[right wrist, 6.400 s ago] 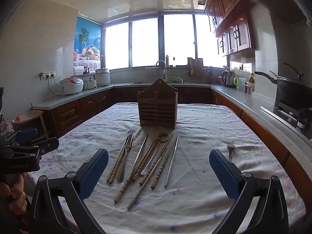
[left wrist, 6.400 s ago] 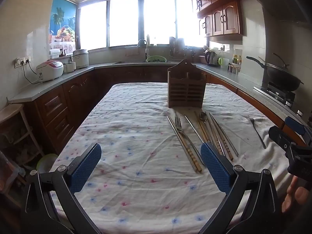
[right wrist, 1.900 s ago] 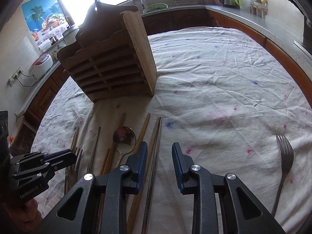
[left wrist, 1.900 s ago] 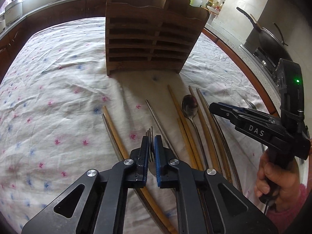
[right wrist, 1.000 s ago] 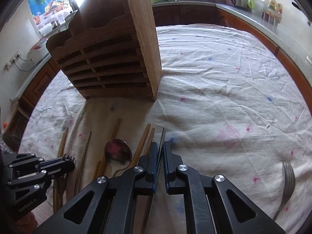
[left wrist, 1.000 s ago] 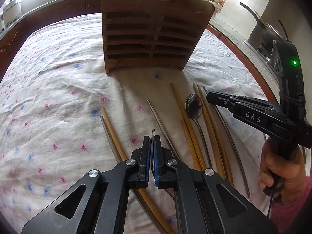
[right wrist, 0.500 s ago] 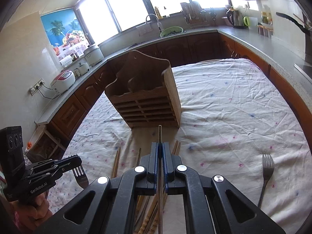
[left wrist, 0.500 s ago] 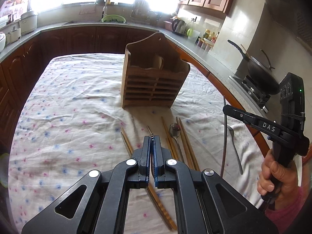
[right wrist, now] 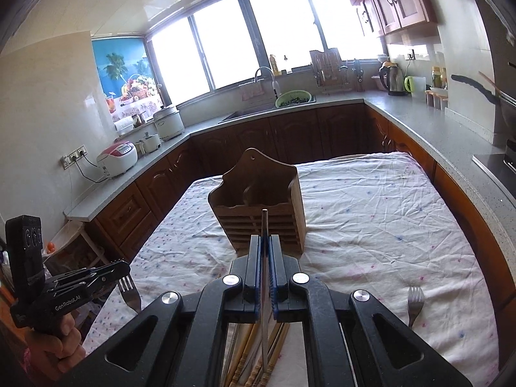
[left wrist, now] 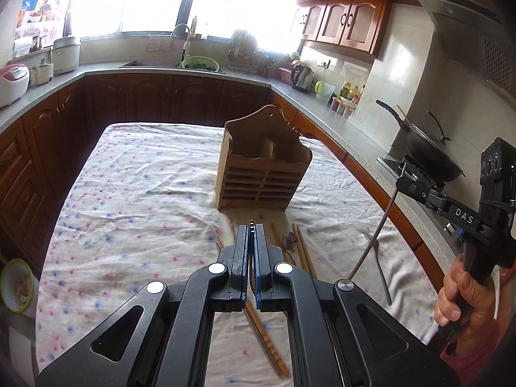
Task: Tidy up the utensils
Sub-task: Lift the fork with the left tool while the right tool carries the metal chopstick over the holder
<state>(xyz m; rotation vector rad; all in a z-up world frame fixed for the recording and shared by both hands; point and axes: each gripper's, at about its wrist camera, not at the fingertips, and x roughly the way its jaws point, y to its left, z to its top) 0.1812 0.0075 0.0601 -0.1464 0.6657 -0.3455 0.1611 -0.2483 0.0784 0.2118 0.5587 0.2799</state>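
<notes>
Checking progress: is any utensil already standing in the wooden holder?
No, the wooden holder shows only bare compartments, with no utensil standing in them.

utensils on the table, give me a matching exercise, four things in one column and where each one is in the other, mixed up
Things:
1. metal chopstick
2. held fork
3. spoon
4. loose fork

Places:
A. lying on the tablecloth among the wooden chopsticks, in front of the wooden holder
B. clamped in the right gripper
C. lying alone on the tablecloth, off to the right
D. clamped in the left gripper

Pairs: 1-B, 2-D, 3-A, 4-C
</notes>
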